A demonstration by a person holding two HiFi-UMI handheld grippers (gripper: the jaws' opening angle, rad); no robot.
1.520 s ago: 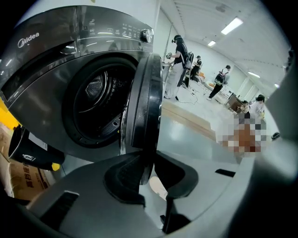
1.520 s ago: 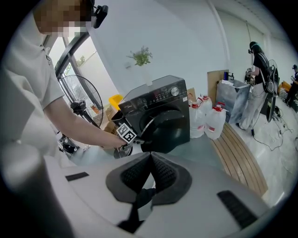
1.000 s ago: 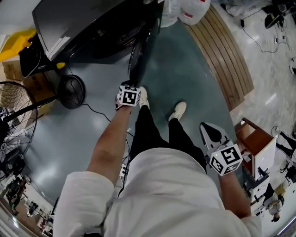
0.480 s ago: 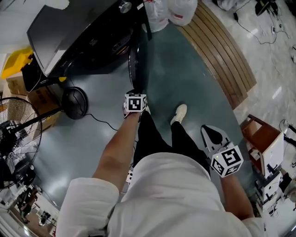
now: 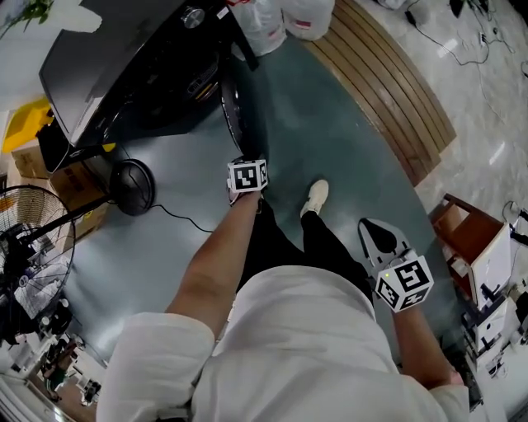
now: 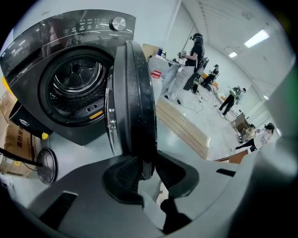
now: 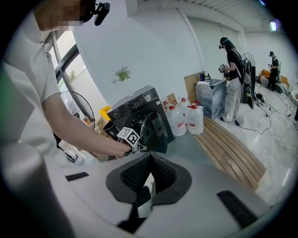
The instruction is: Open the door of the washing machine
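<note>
The door [image 6: 132,93] of the washing machine [image 6: 25,76] has swung further out than 1.5 seconds earlier. It now stands edge-on to the left gripper view, leaving the drum [image 6: 77,81] fully exposed. The left hand-held gripper [image 6: 145,169] has its jaws round the door's lower rim. They have just been opening slightly, yet still seem to bear on it. The right hand-held gripper [image 7: 150,160] hangs empty, jaws together. The task looks nearly finished, with release likely close.

Glossy grey-green floor [image 5: 330,115], bearing: dark washing machine [image 5: 124,58] with door [image 5: 233,115] swung open, black floor fan [image 5: 37,239], round black disc [image 5: 132,175] with cable [image 5: 177,216], cardboard boxes [image 5: 33,161], yellow container [image 5: 29,124], plastic jugs [image 5: 285,16], slatted wooden platform [image 5: 388,82], and the person's white shoe [image 5: 314,196].
</note>
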